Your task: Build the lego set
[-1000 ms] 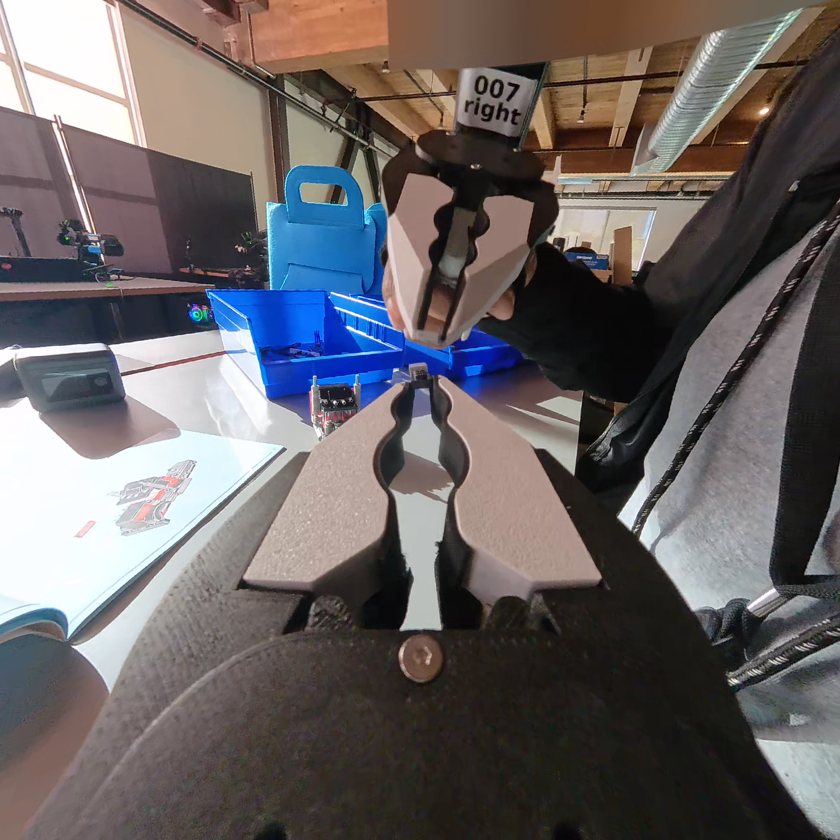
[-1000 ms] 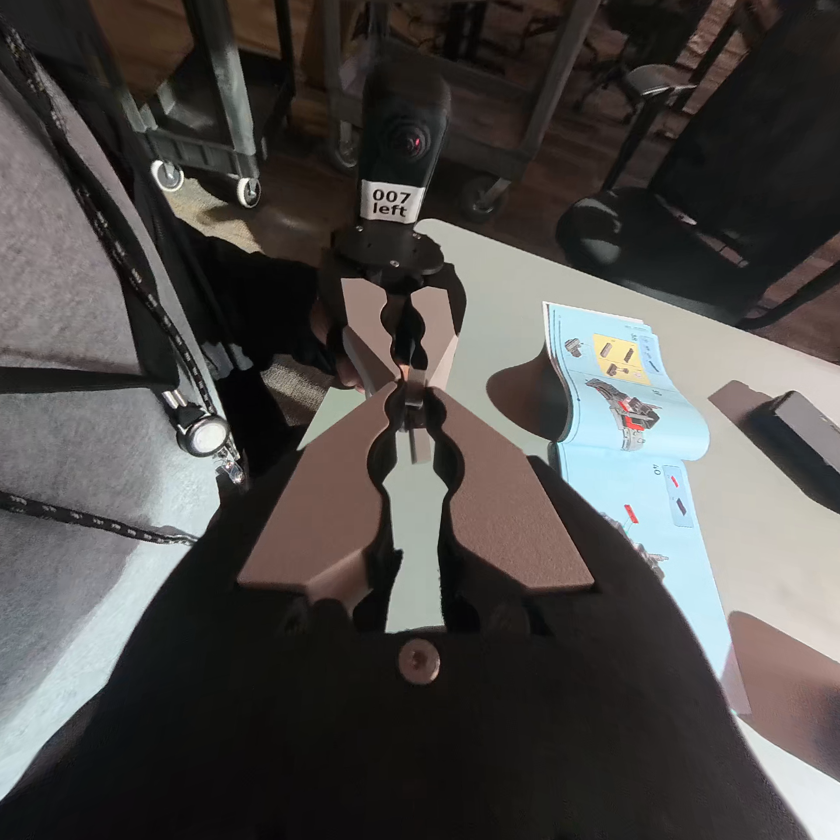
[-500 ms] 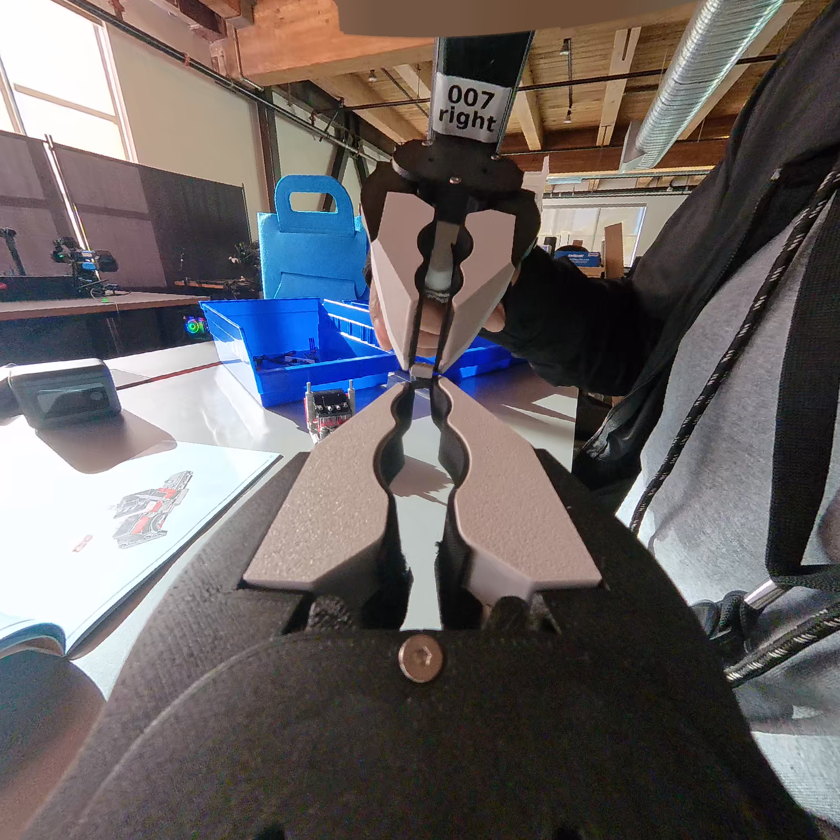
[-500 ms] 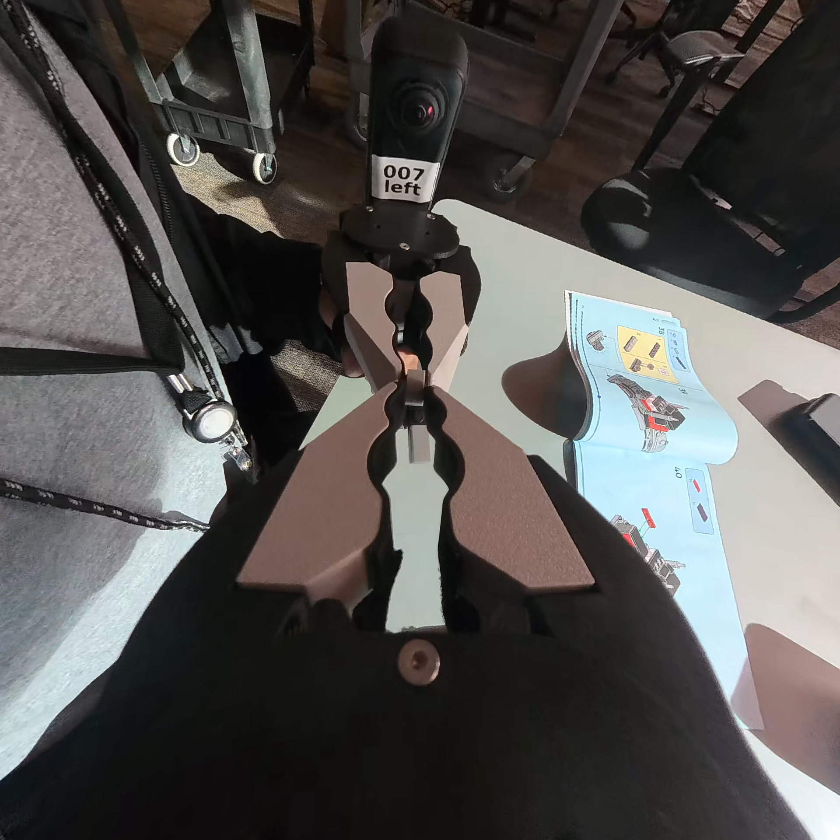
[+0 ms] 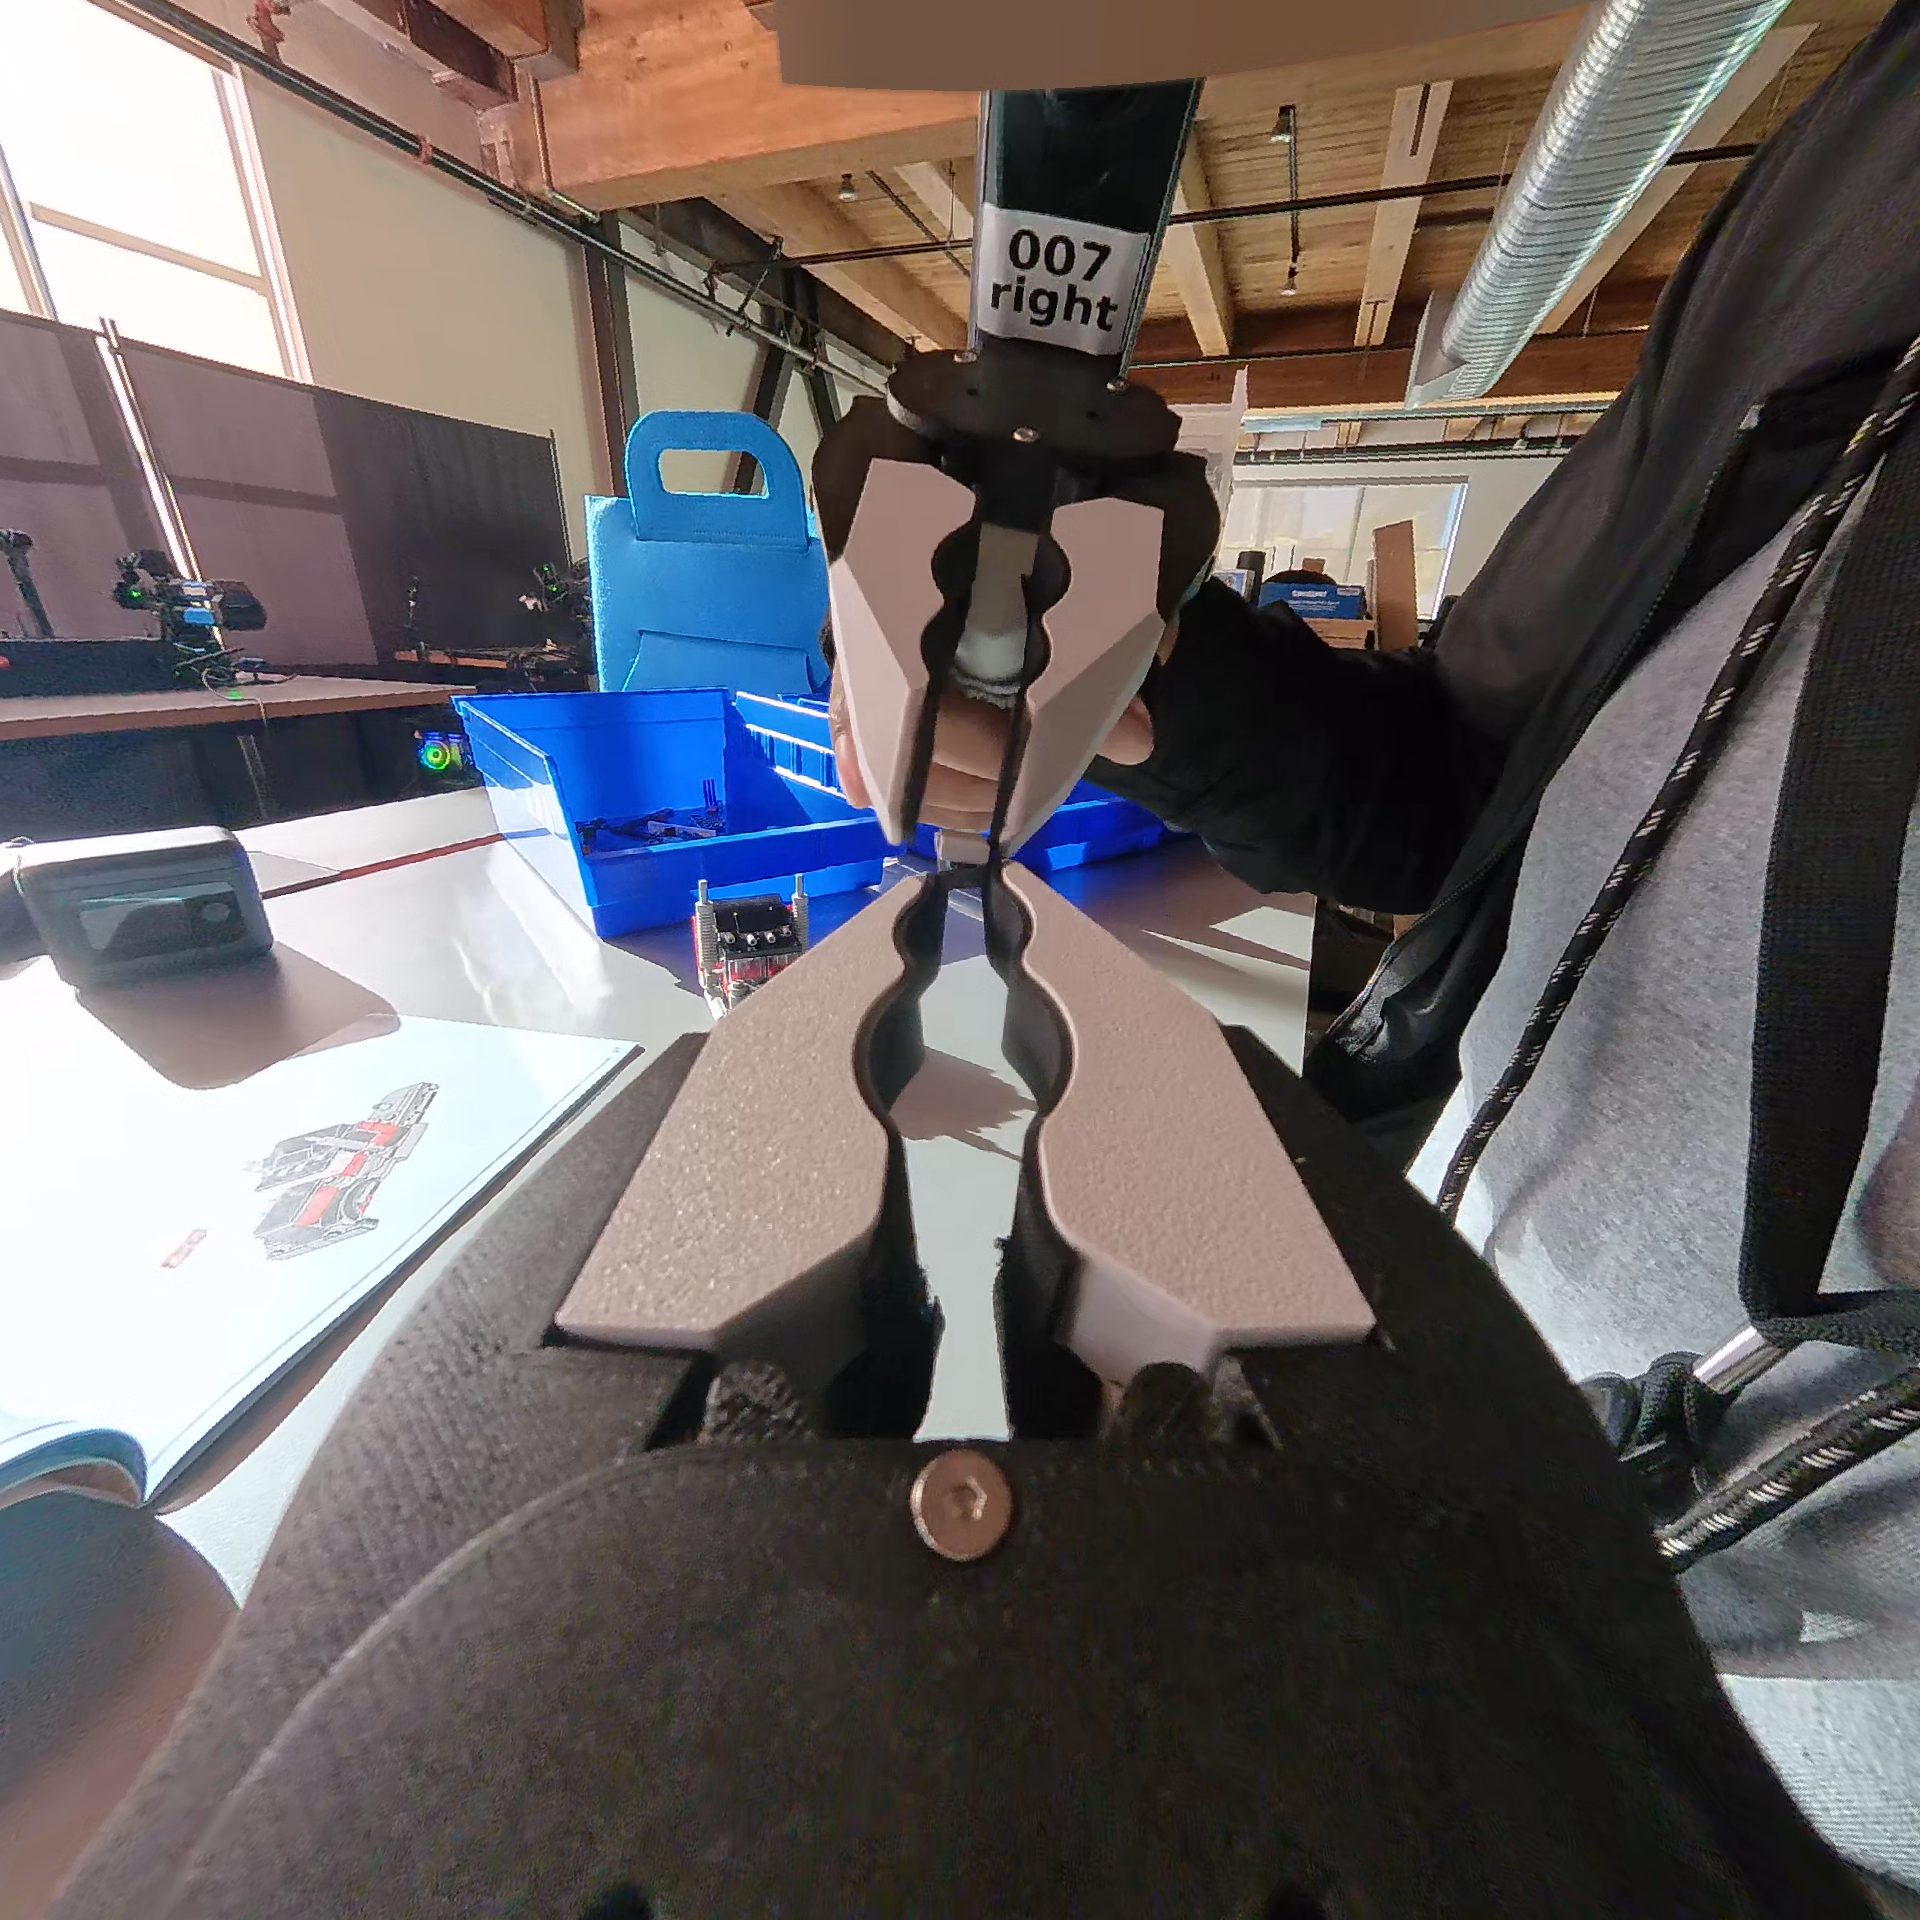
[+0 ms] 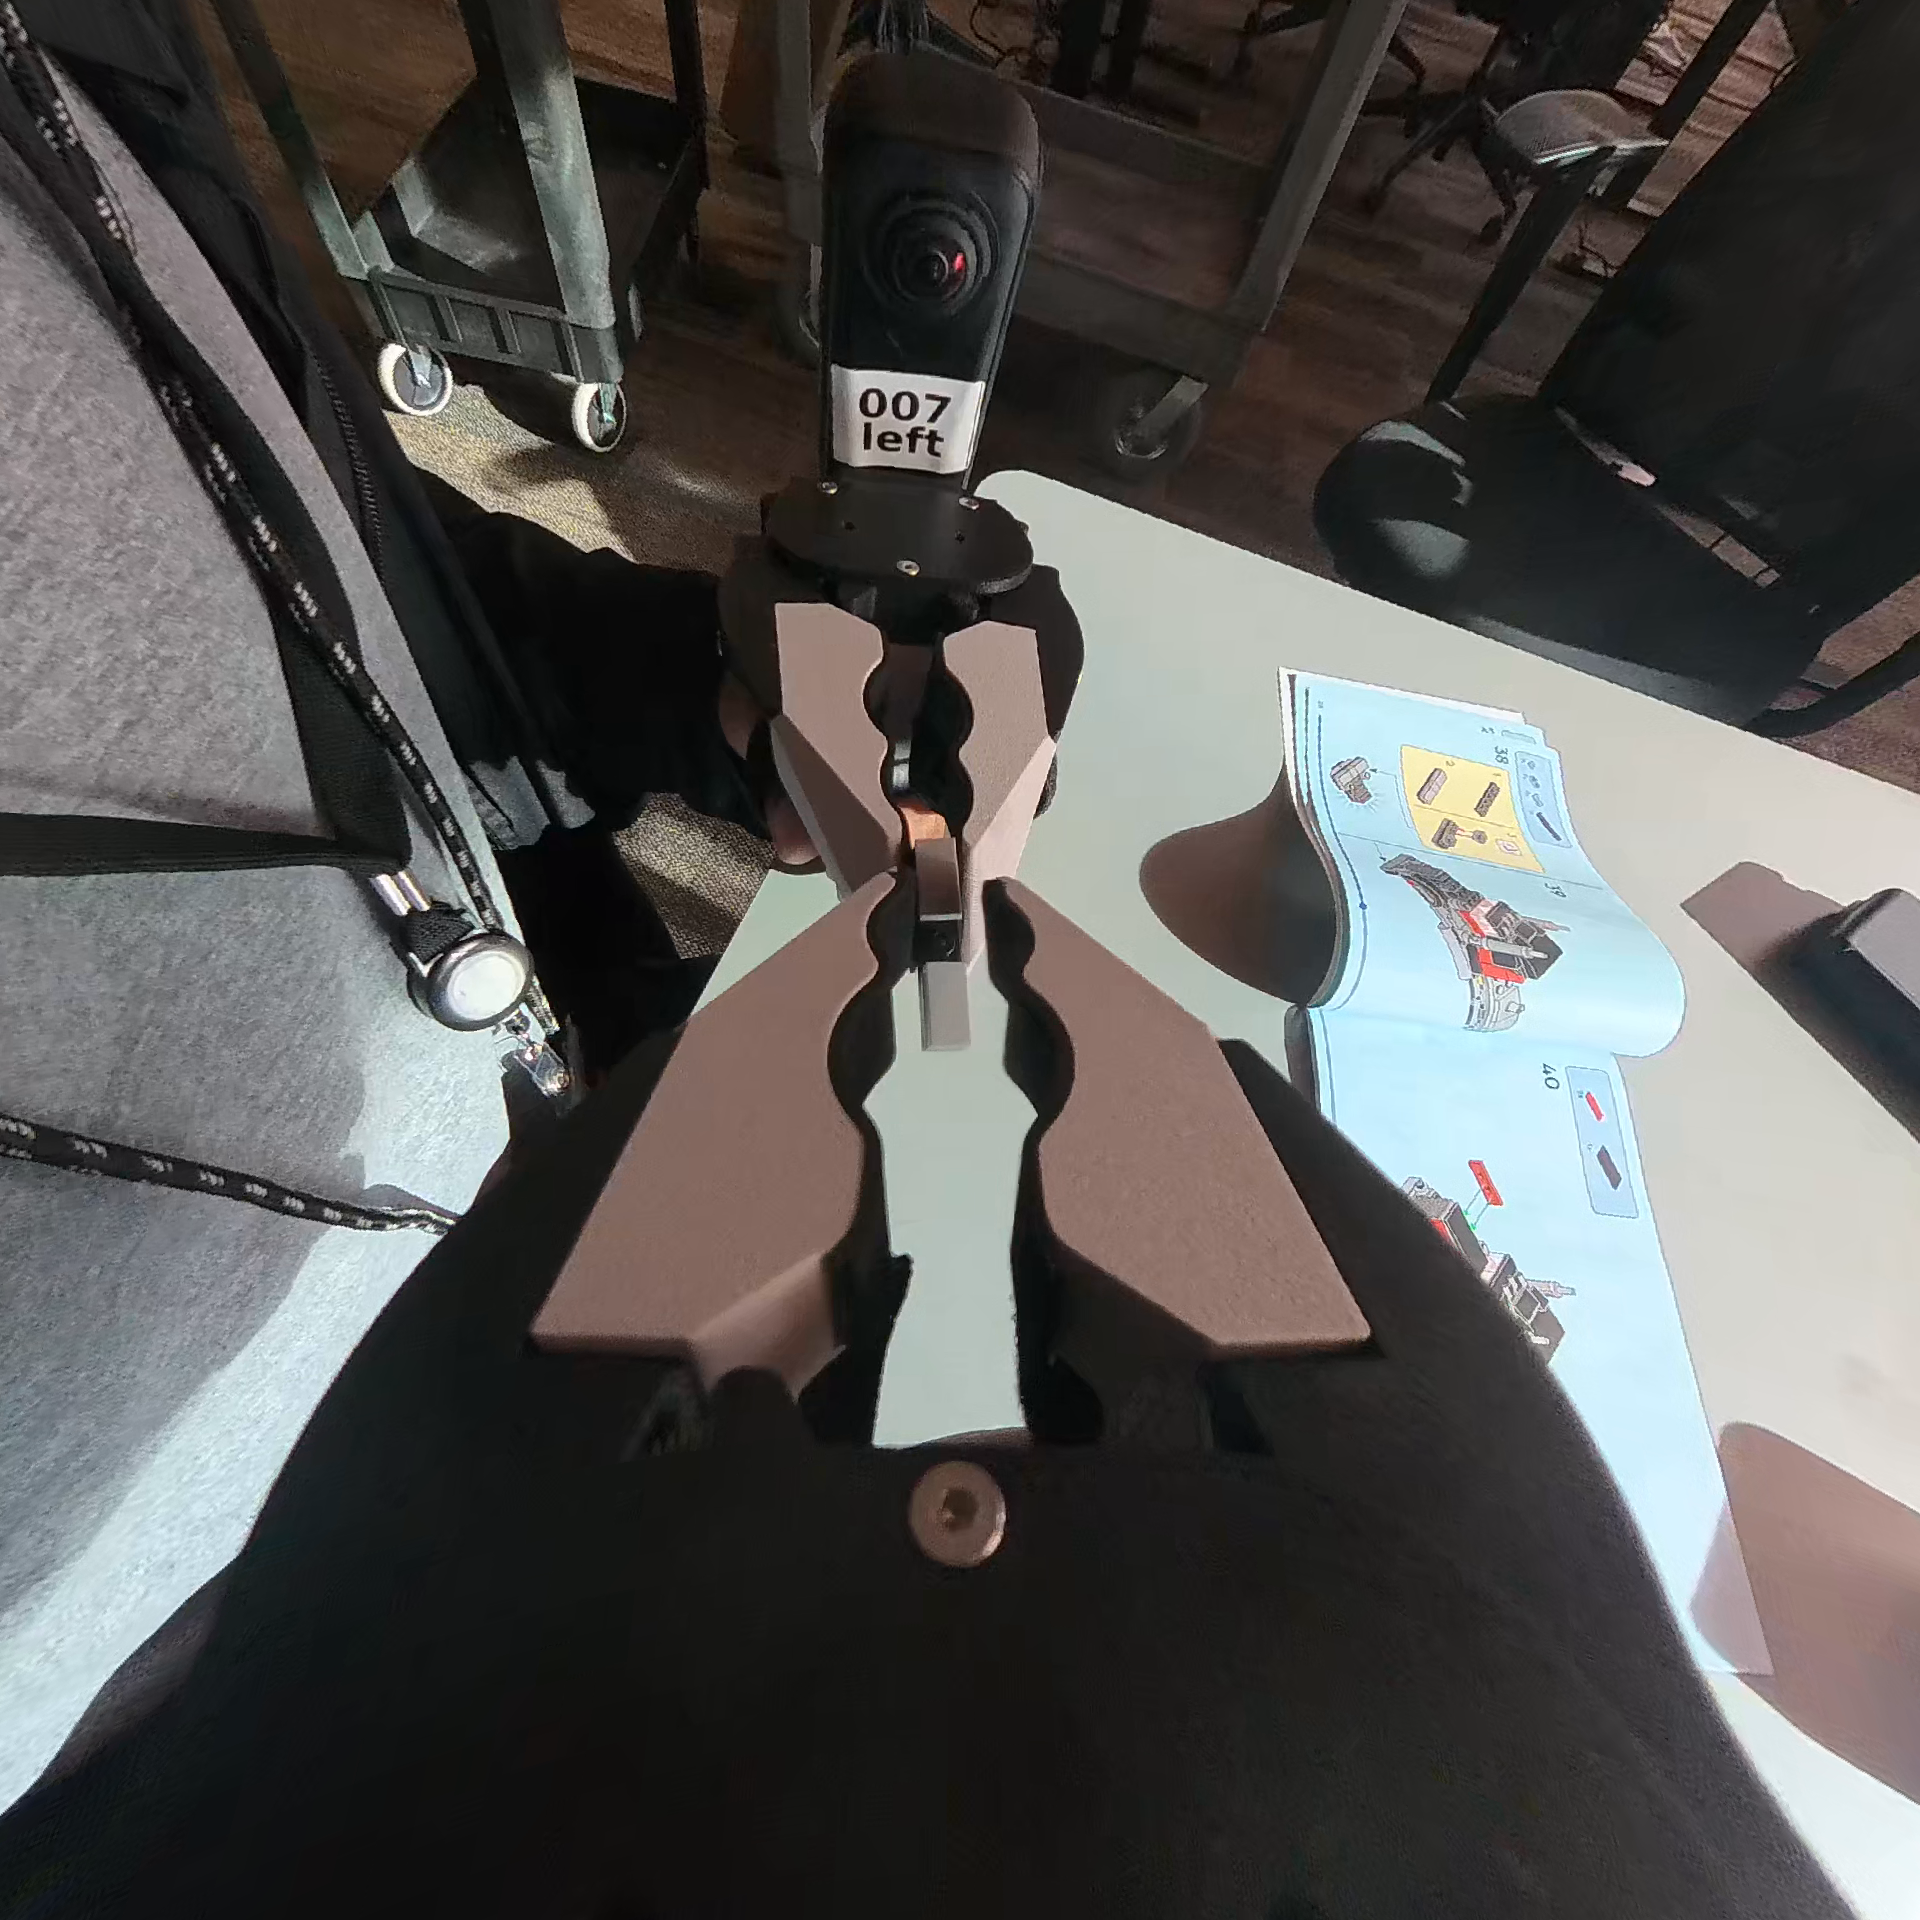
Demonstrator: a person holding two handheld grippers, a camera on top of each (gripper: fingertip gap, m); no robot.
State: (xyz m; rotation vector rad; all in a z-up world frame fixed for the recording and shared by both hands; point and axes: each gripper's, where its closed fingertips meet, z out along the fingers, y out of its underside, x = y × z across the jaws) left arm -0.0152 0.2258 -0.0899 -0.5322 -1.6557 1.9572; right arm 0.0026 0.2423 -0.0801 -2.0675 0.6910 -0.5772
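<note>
My left gripper (image 5: 961,881) and right gripper (image 6: 938,896) meet tip to tip above the white table (image 5: 499,935), close to the person's body. The right gripper is shut on a narrow grey lego piece (image 6: 943,997) that runs back between its fingers. In the left wrist view the right gripper (image 5: 958,836) comes down from above. The left gripper is shut on a small lego piece (image 5: 961,854); in the right wrist view its tips (image 6: 920,831) touch the grey piece's far end. A part-built black and red lego model (image 5: 750,940) stands on the table behind the left fingers.
An open instruction booklet (image 6: 1455,935) lies on the table; it also shows in the left wrist view (image 5: 260,1195). Blue parts bins (image 5: 665,810) stand behind the model, with a blue felt bag (image 5: 707,561) beyond. A black device (image 5: 145,904) sits at the left. The person's torso (image 5: 1662,1039) is close on the right. Only a small space, under 4 cm, lies between the two pairs of fingers.
The right gripper has come down toward the left gripper until their tips meet. Both stay shut on their pieces.
</note>
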